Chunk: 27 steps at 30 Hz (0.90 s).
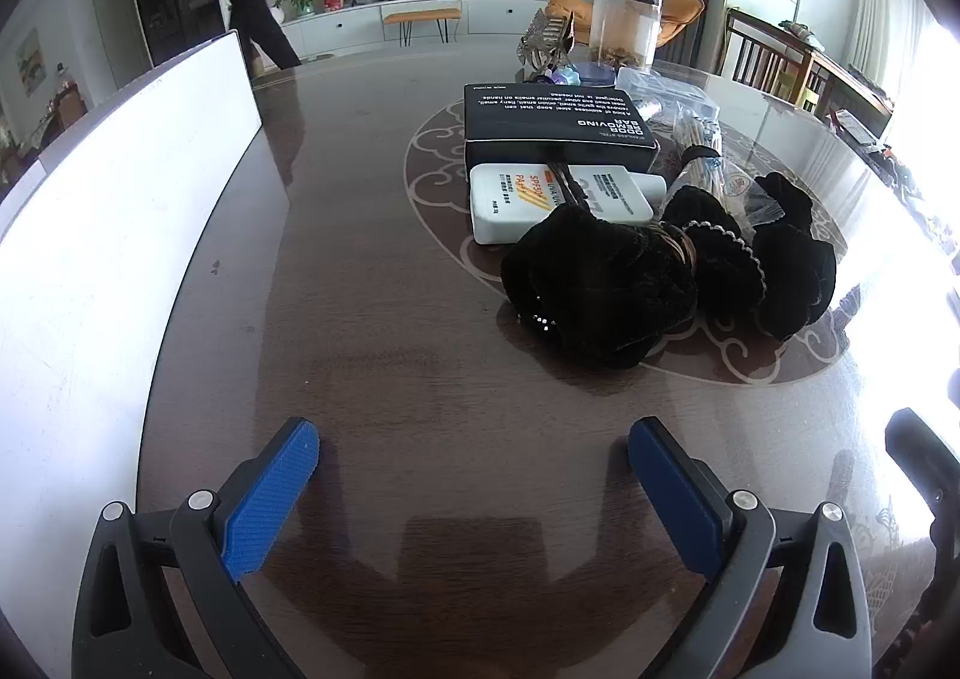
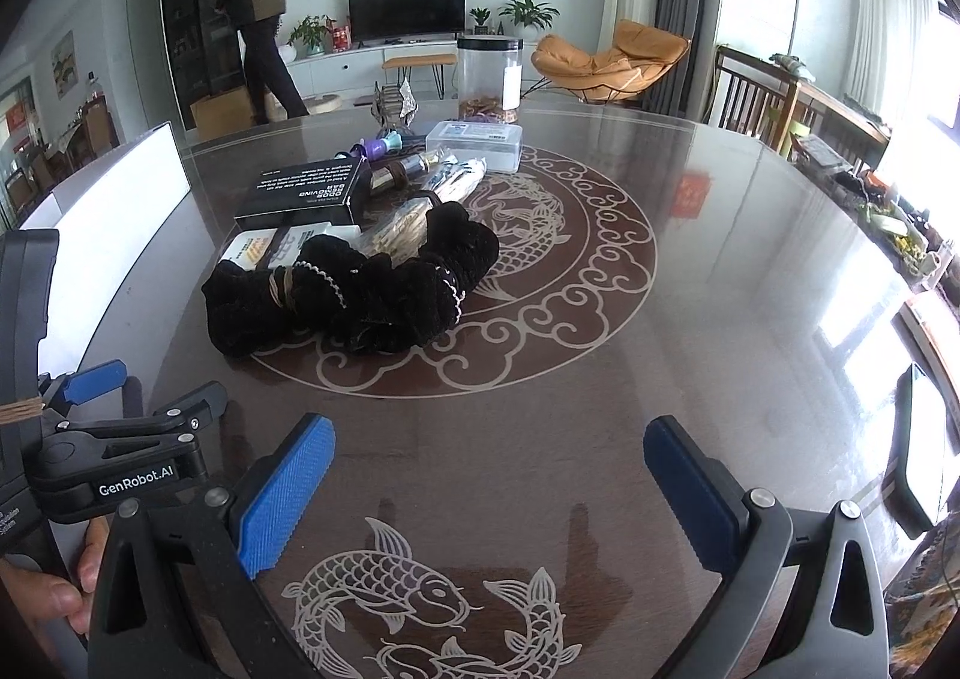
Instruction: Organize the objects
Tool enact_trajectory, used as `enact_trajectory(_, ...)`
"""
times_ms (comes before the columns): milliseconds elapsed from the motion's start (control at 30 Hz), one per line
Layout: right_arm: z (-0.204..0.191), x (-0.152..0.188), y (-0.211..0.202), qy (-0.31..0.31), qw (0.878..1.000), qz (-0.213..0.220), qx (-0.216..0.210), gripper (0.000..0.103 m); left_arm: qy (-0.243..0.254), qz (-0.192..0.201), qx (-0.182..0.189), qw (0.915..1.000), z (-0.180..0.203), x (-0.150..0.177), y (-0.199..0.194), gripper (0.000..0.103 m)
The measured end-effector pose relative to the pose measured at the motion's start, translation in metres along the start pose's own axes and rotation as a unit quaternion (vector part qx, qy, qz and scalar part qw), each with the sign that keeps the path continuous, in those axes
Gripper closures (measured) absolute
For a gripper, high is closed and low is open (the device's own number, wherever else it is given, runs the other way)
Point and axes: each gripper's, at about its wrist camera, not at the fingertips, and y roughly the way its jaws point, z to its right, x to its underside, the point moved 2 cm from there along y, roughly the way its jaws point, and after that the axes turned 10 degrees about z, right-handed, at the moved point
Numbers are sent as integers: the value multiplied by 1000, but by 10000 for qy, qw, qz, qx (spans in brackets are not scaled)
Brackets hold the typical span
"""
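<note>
Bare table (image 2: 720, 289) rightward (scrunchies (image 2: 360, 289) block left).

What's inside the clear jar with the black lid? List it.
The jar holds a low layer of brownish pieces at the bottom, too small to identify. Above that it looks empty. A white label hides part of one side.

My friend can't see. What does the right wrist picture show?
The open right gripper hovers over a dark table decorated with fish. Ahead lie black velvet scrunchies, a black box and a clear jar.
</note>
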Motion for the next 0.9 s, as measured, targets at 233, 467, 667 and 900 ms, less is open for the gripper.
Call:
enact_trajectory(233,2,2,4,70,9999,-116,-17,0,-3,0,0,10000,0,0,0,0)
enact_trajectory(467,3,7,15,71,9992,-400,0,0,-6,1,-2,10000,0,0,0,0)
enact_trajectory(667,0,14,26,-42,9976,-694,28,0,98,-150,109,9998,0,-2,1,0)
enact_trajectory(900,-5,21,39,-67,9952,-972,-82,0,261,-197,263,9991,-1,-1,2,0)
